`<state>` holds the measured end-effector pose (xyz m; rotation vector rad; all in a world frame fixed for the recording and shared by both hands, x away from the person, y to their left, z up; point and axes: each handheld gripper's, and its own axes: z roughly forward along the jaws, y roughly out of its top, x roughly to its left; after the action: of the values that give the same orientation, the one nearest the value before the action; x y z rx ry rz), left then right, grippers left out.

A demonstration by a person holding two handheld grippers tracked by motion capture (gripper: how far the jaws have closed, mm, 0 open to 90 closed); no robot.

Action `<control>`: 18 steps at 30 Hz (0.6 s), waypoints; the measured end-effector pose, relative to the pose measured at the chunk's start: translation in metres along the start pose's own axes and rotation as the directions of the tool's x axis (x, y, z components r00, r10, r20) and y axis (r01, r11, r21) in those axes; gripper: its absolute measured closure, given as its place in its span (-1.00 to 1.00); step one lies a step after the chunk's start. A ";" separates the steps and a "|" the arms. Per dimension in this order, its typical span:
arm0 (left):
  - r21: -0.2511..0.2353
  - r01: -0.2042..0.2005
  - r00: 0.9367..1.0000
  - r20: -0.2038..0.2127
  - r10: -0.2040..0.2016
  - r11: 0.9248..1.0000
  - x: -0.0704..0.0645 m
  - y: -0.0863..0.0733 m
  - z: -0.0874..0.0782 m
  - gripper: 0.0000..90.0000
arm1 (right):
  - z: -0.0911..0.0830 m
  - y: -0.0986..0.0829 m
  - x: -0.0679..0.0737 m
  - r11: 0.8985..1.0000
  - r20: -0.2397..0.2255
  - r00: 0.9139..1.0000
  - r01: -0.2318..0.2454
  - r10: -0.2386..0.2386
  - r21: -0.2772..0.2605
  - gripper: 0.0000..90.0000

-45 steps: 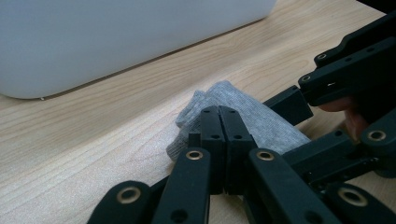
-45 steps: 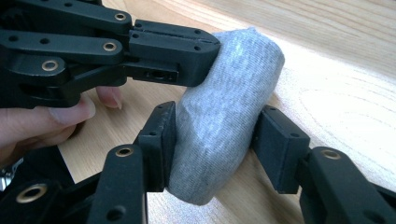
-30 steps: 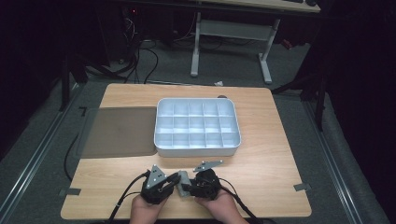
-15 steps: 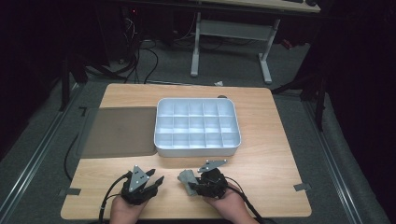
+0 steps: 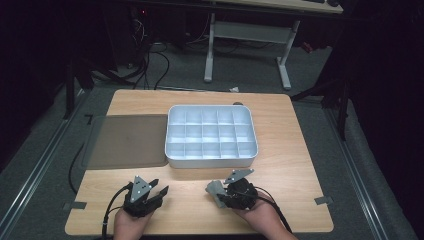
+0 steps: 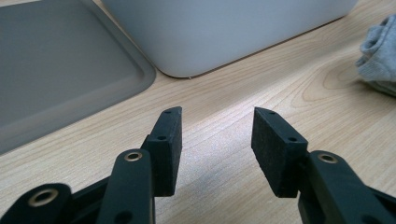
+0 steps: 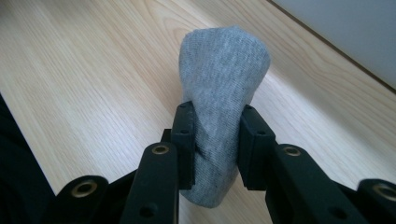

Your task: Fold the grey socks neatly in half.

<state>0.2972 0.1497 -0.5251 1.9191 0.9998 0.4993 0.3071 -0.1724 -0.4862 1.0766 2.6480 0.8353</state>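
sock roll [image 7: 223, 84] pinched in right gripper [image 7: 215, 128], lower centre of frame, ready for divided bin [image 5: 211, 159] above; left gripper [image 6: 216, 126] empty, jaws apart, lower left.

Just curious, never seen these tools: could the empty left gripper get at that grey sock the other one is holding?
Probably yes: the left gripper is open, and bare table lies between it and the sock clamped in the right gripper.

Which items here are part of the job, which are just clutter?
In play:
- grey sock, clamped in the right gripper
- white divided box, likely its destination
- left gripper, open, nothing in it

Lying about:
- grey tray left of the box
- desk frame behind the table
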 end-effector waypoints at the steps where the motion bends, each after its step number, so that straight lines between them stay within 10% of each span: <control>1: -0.003 0.003 1.000 -0.001 -0.003 1.000 0.000 0.000 0.000 0.18 | -0.002 -0.001 -0.002 1.000 0.007 1.000 0.005 -0.005 0.004 0.60; 18: 0.004 -0.026 1.000 0.018 0.026 1.000 -0.002 0.004 0.001 0.09 | -0.028 -0.018 -0.033 0.998 0.072 0.996 -0.051 0.047 0.043 0.60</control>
<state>0.2980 0.1467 -0.5223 1.9394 0.9665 0.4946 0.3109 -0.2174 -0.4749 1.1640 2.6036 0.7355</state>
